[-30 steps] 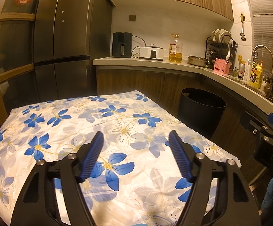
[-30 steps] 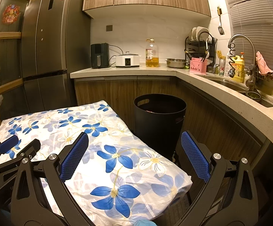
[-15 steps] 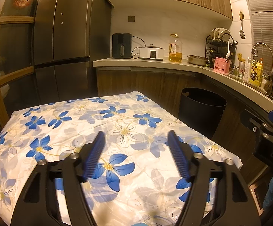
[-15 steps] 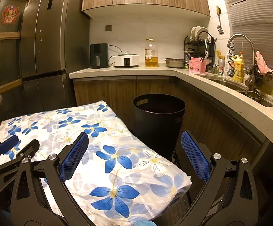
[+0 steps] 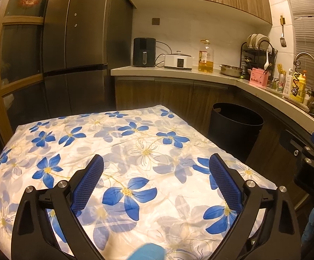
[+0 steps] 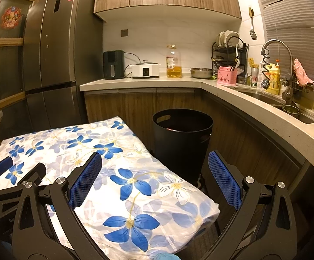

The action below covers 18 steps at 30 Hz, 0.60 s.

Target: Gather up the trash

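Observation:
A black trash bin [image 6: 182,138] stands on the floor beside the table, with something reddish just showing inside it; it also shows in the left wrist view [image 5: 234,130]. My left gripper [image 5: 155,166] hovers over the flowered tablecloth [image 5: 122,151], its jaws opening wide with nothing between them. My right gripper [image 6: 154,164] is open and empty over the table's right corner, with the bin just beyond it. No loose trash shows on the cloth. The left gripper's side [image 6: 3,173] shows at the left edge of the right wrist view.
A fridge [image 5: 76,49] stands behind the table. The L-shaped counter [image 6: 221,86] carries an air fryer, a cooker, an oil bottle, a dish rack and a sink with a tap [image 6: 276,49]. A gloved hand [image 5: 148,252] shows at the bottom edge.
The left gripper's jaws have spread much wider apart. The right gripper and both hands have kept still.

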Each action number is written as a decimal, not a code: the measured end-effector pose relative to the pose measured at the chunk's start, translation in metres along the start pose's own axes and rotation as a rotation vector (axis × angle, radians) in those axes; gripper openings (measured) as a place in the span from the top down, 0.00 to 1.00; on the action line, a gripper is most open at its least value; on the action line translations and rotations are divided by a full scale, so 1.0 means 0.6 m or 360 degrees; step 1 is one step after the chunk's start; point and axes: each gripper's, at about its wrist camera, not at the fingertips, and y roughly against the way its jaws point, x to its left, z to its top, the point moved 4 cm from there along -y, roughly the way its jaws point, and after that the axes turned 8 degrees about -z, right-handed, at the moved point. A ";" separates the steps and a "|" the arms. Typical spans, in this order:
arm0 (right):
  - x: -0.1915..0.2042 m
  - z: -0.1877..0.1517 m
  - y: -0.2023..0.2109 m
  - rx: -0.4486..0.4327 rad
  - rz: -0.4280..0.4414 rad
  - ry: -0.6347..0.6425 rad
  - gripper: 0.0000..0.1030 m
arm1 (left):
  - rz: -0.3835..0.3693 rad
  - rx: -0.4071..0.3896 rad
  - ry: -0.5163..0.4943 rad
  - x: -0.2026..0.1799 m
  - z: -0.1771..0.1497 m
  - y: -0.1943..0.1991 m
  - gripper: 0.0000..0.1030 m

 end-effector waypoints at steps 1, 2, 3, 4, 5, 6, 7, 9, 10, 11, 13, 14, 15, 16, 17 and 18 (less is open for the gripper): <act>0.000 0.000 0.000 0.0001 0.0000 0.0000 0.05 | -0.0004 -0.0007 0.0004 0.001 0.001 0.000 0.09; 0.000 0.000 0.000 0.0001 0.0001 -0.0001 0.05 | -0.0010 -0.0022 -0.0004 0.000 0.001 0.002 0.09; 0.000 0.000 0.000 0.0002 -0.0001 0.0000 0.05 | -0.0006 -0.0028 -0.0014 -0.001 0.001 0.002 0.10; 0.000 0.000 0.000 0.0005 -0.0001 0.0002 0.05 | 0.0001 -0.0033 -0.0027 -0.003 0.000 0.003 0.13; 0.000 0.000 -0.001 0.0009 0.0000 0.0003 0.05 | 0.0003 -0.0030 -0.0033 -0.004 0.000 0.001 0.18; 0.000 0.000 -0.001 0.0011 0.0002 0.0004 0.05 | 0.0005 -0.0022 -0.0042 -0.005 0.000 -0.001 0.23; 0.001 0.001 -0.001 0.0010 0.0001 0.0006 0.05 | 0.0007 -0.0009 -0.0051 -0.005 -0.002 -0.003 0.26; -0.001 0.000 -0.002 0.0009 0.0001 0.0008 0.05 | -0.0004 0.0003 -0.0052 -0.005 -0.003 -0.007 0.30; -0.002 0.000 -0.002 0.0009 0.0001 0.0009 0.05 | -0.0003 0.0007 -0.0052 -0.006 -0.003 -0.007 0.30; -0.002 0.001 -0.003 0.0011 -0.0001 0.0008 0.05 | 0.0002 0.0011 -0.0054 -0.006 -0.003 -0.007 0.27; -0.002 0.000 -0.003 0.0012 -0.0002 0.0005 0.05 | 0.0028 0.0023 -0.0047 -0.005 -0.003 -0.009 0.14; -0.004 0.001 -0.003 0.0011 -0.0003 0.0003 0.05 | 0.0041 0.0014 -0.0041 -0.004 -0.002 -0.007 0.13; -0.006 0.001 -0.003 0.0010 -0.0006 0.0001 0.05 | 0.0047 0.0009 -0.0038 -0.003 -0.002 -0.006 0.12; -0.007 0.001 -0.004 0.0010 -0.0007 -0.0001 0.05 | 0.0053 0.0008 -0.0030 -0.002 0.000 -0.005 0.11; -0.008 0.002 -0.004 0.0010 -0.0007 -0.0003 0.05 | 0.0052 0.0005 -0.0024 -0.002 0.000 -0.004 0.09; -0.009 0.002 -0.004 0.0009 -0.0007 -0.0004 0.05 | 0.0048 -0.0001 -0.0014 -0.001 0.001 -0.003 0.09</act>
